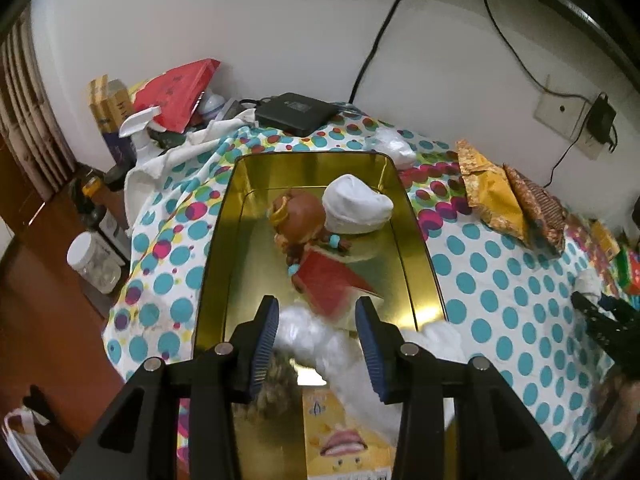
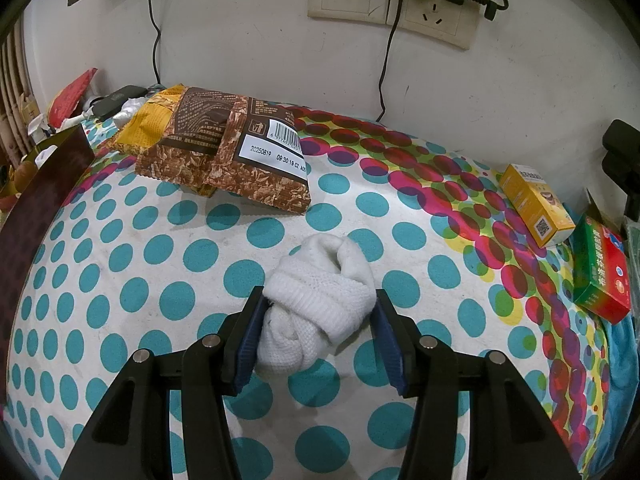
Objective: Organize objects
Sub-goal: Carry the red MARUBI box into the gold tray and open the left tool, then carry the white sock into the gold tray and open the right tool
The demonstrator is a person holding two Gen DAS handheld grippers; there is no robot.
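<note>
A rolled white sock lies on the dotted tablecloth in the lower middle of the right wrist view. The right gripper has its fingers on either side of the sock, both blue pads touching or very nearly touching it; whether they press it firmly, I cannot tell. Above the sock, in the upper left of the frame, a brown snack bag lies partly over a yellow snack bag. At the right edge sit a yellow box and, lower down, a green and red box.

In the left wrist view a gold tin fills the middle of the frame, standing on the same cloth. Inside it lie a doll with brown hair and a red cape, and another rolled white sock just beside the doll's head. The left gripper hangs over the near end of the tin with its fingers wide apart; blurred white fluffy stuff shows between and below them, and I cannot tell whether it is touched. A black box sits at the upper middle by the wall, a spray bottle at the upper left.
</note>
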